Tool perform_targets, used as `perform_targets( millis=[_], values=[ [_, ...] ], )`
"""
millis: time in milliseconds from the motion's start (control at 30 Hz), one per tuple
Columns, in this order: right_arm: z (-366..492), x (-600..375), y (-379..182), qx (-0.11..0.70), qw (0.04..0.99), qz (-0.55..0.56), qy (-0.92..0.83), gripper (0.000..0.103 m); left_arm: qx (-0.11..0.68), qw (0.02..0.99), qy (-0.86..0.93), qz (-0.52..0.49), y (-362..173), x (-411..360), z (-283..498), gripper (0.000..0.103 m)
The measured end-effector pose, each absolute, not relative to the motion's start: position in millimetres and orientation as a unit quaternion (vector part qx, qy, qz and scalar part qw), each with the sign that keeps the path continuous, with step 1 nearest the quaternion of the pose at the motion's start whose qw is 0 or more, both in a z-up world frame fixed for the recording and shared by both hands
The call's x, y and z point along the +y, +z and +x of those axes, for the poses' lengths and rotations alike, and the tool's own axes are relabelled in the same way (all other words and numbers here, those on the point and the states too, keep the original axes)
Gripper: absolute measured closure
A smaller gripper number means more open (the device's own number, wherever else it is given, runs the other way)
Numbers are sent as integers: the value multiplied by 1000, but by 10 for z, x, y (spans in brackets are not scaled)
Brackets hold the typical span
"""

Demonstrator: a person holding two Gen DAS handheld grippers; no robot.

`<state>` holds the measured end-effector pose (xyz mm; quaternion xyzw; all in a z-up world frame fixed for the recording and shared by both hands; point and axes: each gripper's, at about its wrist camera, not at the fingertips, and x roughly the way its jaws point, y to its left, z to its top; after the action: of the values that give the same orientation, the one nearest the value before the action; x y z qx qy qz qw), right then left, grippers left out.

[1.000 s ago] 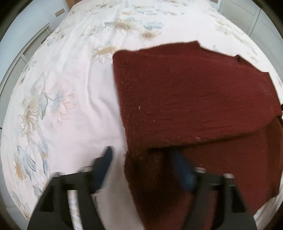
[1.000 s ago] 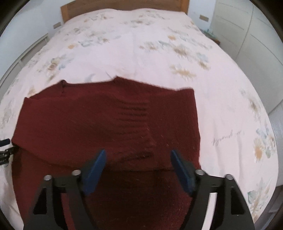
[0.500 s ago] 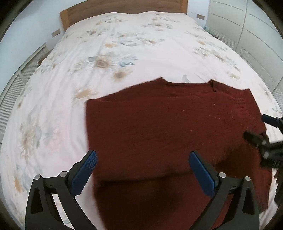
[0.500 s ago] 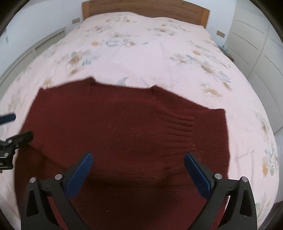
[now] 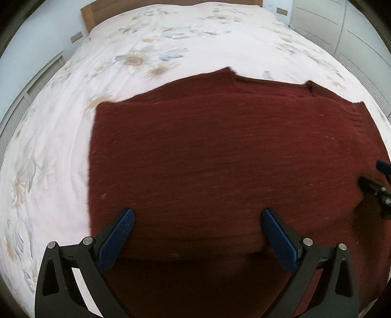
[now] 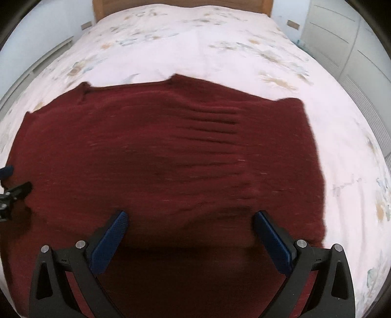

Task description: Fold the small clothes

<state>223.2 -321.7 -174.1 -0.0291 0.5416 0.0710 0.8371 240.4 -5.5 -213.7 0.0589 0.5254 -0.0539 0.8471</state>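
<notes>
A dark red knitted sweater lies flat on the bed, with a folded upper layer whose near edge crosses just beyond my fingertips. It also shows in the right wrist view, with a ribbed cuff lying on top. My left gripper is open and empty, held above the sweater's near left part. My right gripper is open and empty above its near right part. The right gripper shows at the right edge of the left wrist view; the left gripper shows at the left edge of the right wrist view.
The bed has a white floral cover and a wooden headboard at the far end. White wardrobe doors stand on the right. A wall with a radiator runs along the left.
Both grippers have opened wider and drawn back and up from the sweater. The view now looks squarely over the folded sweater, which lies released on the bed.
</notes>
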Motion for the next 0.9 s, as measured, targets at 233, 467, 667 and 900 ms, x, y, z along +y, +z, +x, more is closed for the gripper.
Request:
perform_targets(
  millis=[233, 467, 667, 900],
  values=[
    [2262, -3448, -1781, 543, 838, -6, 63, 0, 538, 839, -72, 36, -2165, 120, 2378, 1],
    [2277, -3524, -1725, 550, 832, 11, 77, 0, 550, 832, -70, 12, -2129, 81, 2441, 1],
    [1912, -3705, -1209, 524, 847, -1, 85, 0, 547, 835, -60, 5, -1730, 63, 2153, 1],
    [1219, -4049, -1096, 530, 845, 18, 72, 0, 562, 825, -58, 8, -1550, 223, 1568, 1]
  ],
)
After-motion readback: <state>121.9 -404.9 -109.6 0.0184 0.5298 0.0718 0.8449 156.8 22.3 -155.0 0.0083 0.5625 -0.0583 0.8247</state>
